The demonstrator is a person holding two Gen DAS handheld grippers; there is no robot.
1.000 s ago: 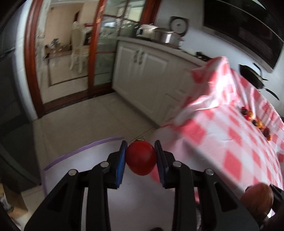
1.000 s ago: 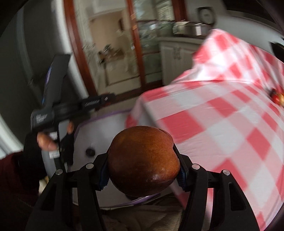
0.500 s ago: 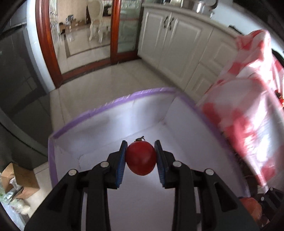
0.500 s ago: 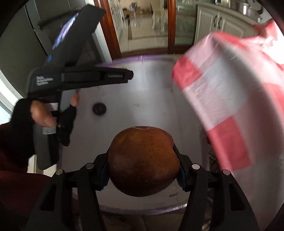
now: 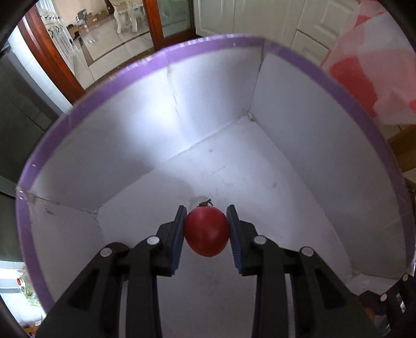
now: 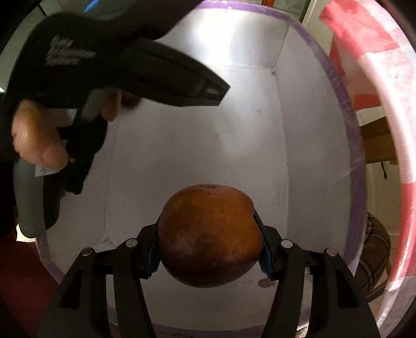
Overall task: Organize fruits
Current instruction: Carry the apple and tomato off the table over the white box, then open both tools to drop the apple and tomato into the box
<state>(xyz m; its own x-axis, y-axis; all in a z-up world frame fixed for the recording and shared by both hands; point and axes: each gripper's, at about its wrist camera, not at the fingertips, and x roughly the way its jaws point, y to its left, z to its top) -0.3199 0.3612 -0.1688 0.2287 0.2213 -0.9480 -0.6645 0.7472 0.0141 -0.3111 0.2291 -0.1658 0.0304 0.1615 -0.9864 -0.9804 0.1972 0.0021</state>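
Observation:
My left gripper (image 5: 206,234) is shut on a small red tomato (image 5: 206,232), its blue pads pressed to both sides, and it hangs inside a white box with a purple rim (image 5: 260,161), just above the floor. My right gripper (image 6: 209,240) is shut on a large brown-orange round fruit (image 6: 208,234) and points down into the same box (image 6: 197,140). In the right wrist view the left gripper's black body (image 6: 145,65) reaches into the box from the upper left, held by a hand (image 6: 36,137).
A red-and-white checked tablecloth (image 6: 390,85) hangs down the right side of the box. White cabinets (image 5: 260,18) and a wood-framed glass door (image 5: 109,36) stand beyond it. A wooden piece (image 6: 377,145) shows under the cloth.
Both grippers have come down from table height into the white box, tilting to point downward. Each keeps its fruit. The box walls now fill both views.

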